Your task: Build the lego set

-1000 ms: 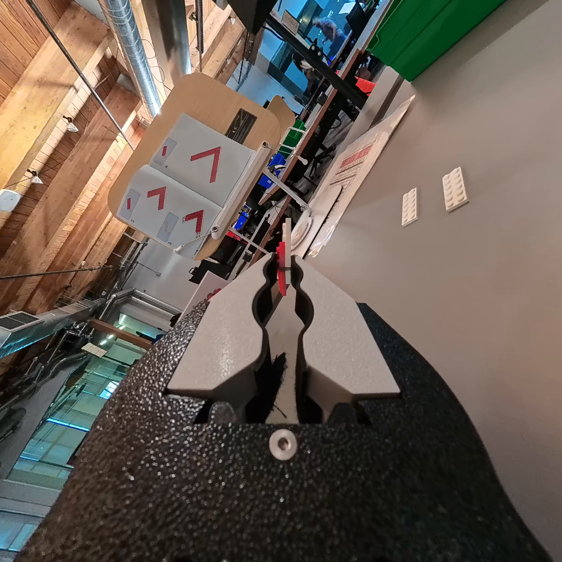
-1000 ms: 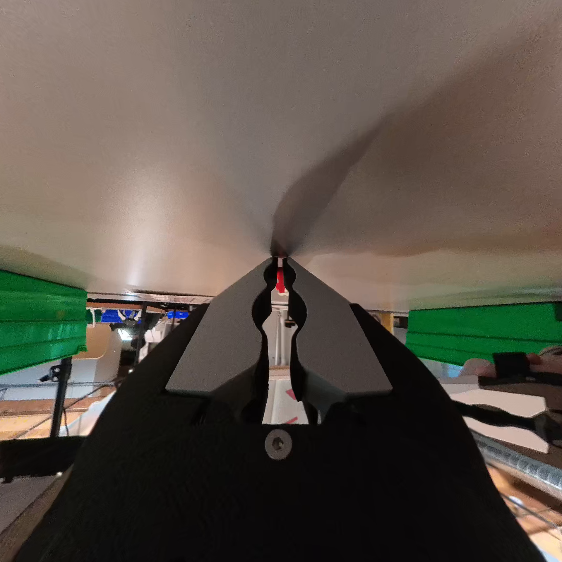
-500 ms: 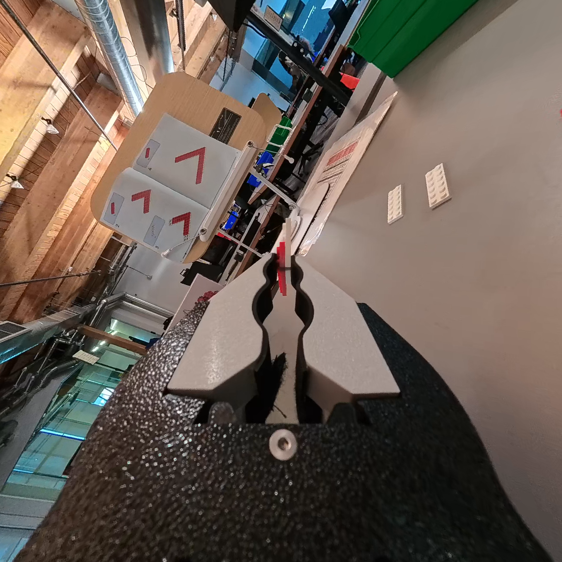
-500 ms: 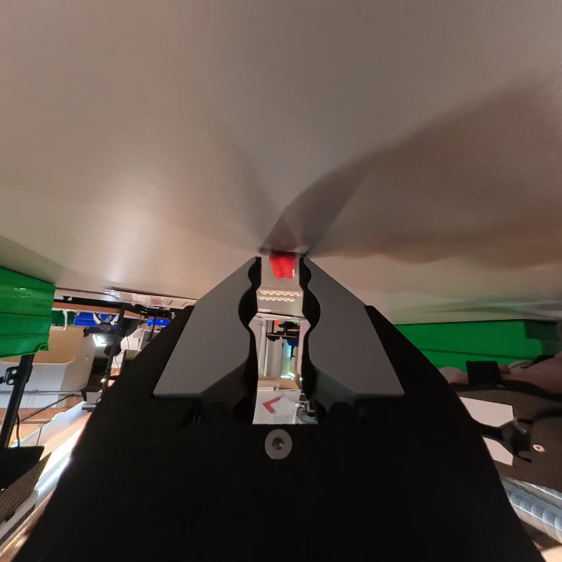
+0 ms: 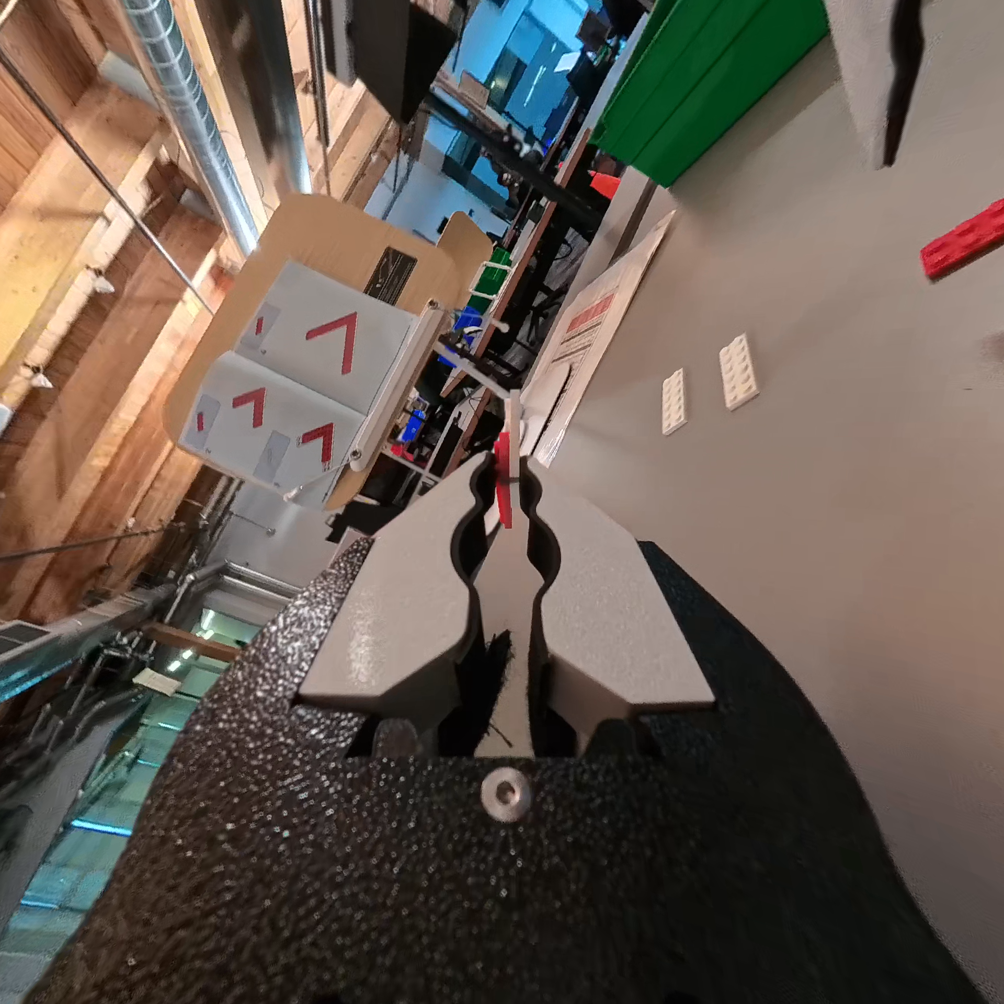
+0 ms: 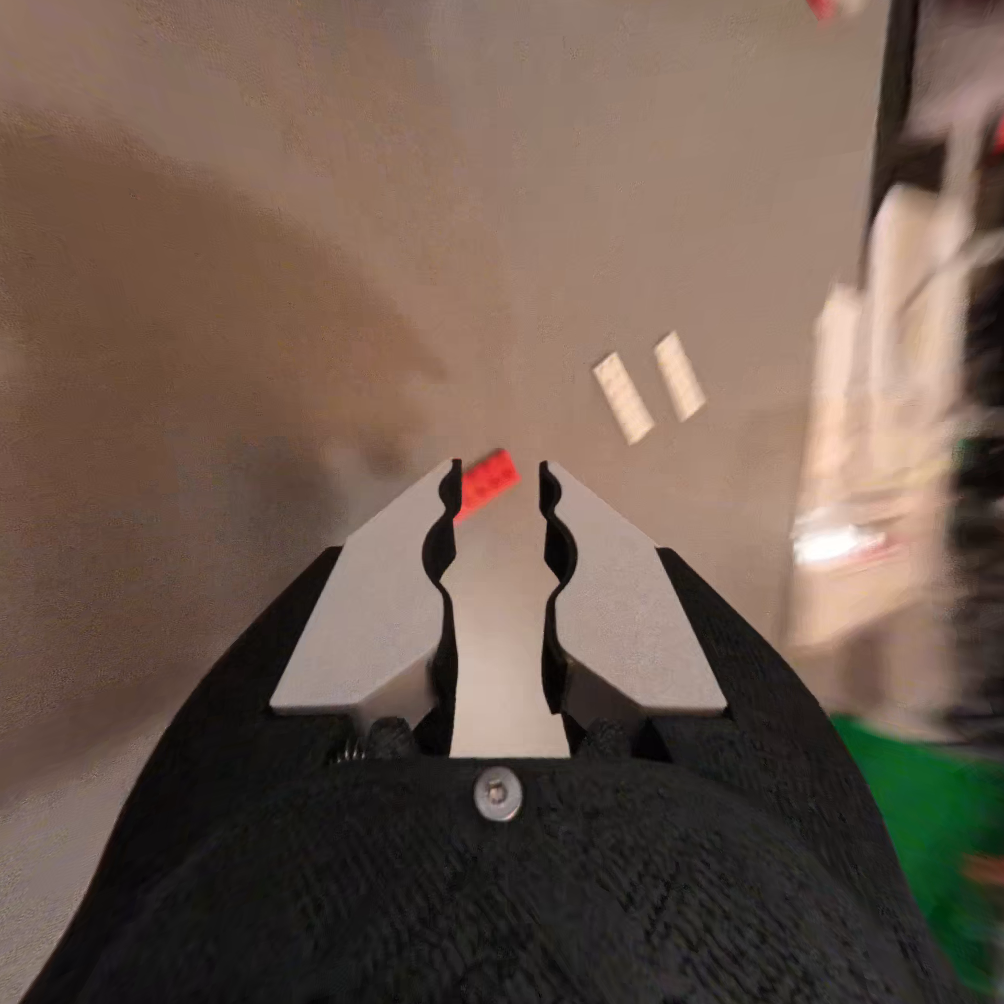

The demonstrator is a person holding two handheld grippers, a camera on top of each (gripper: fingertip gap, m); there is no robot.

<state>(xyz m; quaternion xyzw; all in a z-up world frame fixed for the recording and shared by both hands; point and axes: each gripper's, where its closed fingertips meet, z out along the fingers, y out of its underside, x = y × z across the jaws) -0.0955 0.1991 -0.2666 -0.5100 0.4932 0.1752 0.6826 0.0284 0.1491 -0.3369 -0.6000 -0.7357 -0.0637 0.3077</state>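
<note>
My left gripper (image 5: 505,472) is shut on a thin red-and-white plate assembly (image 5: 506,478), held edge-on above the grey table. Two white plates (image 5: 706,388) lie side by side on the table; they also show in the right wrist view (image 6: 646,388). A loose red plate (image 5: 964,247) lies on the table at the right edge; in the blurred right wrist view the red plate (image 6: 486,483) lies just beyond the tips. My right gripper (image 6: 497,464) is open and empty above it. Part of the right gripper (image 5: 880,76) shows at the top right of the left wrist view.
An open instruction booklet (image 5: 304,375) stands on a holder at the back. A white printed sheet (image 5: 589,337) lies at the table's far edge. Green bins (image 5: 701,81) stand at the far right corner; another green bin (image 6: 923,847) is at the right.
My right gripper has opened, let go of the red plate onto the table and swung up and away. My left gripper has kept its hold and turned slightly.
</note>
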